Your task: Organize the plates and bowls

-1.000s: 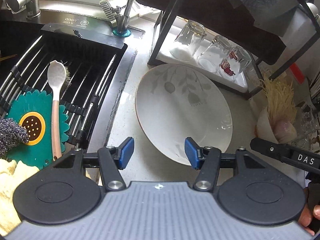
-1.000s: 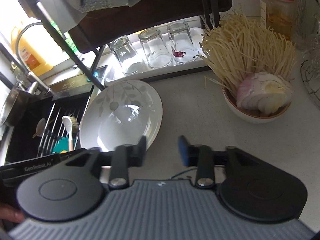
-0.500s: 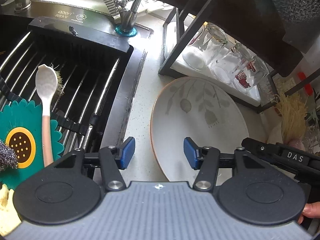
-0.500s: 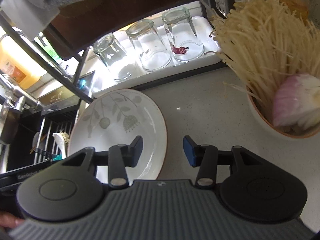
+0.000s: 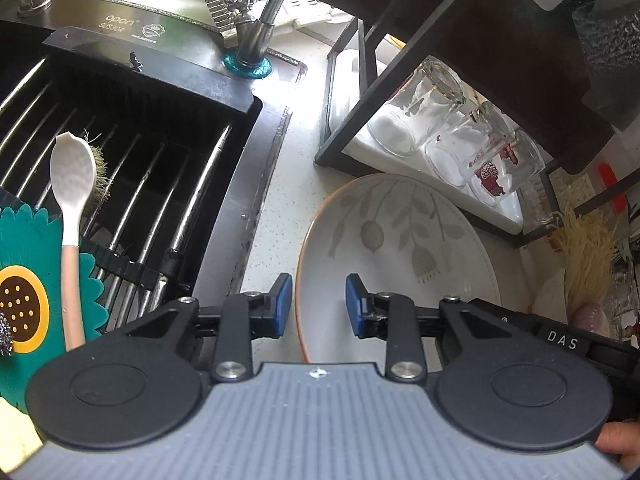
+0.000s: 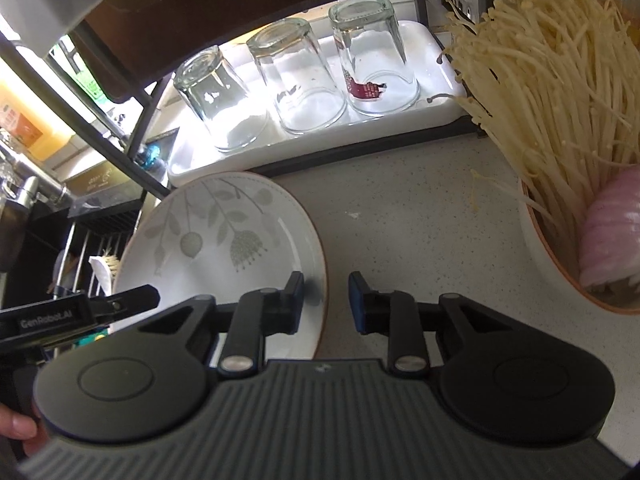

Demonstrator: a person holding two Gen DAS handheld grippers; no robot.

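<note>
A white plate with a grey leaf pattern and a brown rim (image 5: pixel 400 248) lies on the speckled counter; it also shows in the right wrist view (image 6: pixel 224 240). My left gripper (image 5: pixel 319 304) is open, its two blue pads straddling the plate's left rim. My right gripper (image 6: pixel 326 302) is open, its pads on either side of the plate's right rim. Neither gripper holds anything. A bowl (image 6: pixel 560 272) with enoki mushrooms and a sliced onion stands at the right.
A black rack (image 5: pixel 360 120) stands behind the plate, with a white tray (image 6: pixel 320 136) of three upturned glasses. The sink (image 5: pixel 120 160) at left holds a drying rack, a white spoon (image 5: pixel 72 208) and a green flower mat. A faucet (image 5: pixel 260 32) stands behind.
Both grippers moved closer to the plate, from its near edge to its opposite side rims. Both stay open. The plate has not moved on the counter.
</note>
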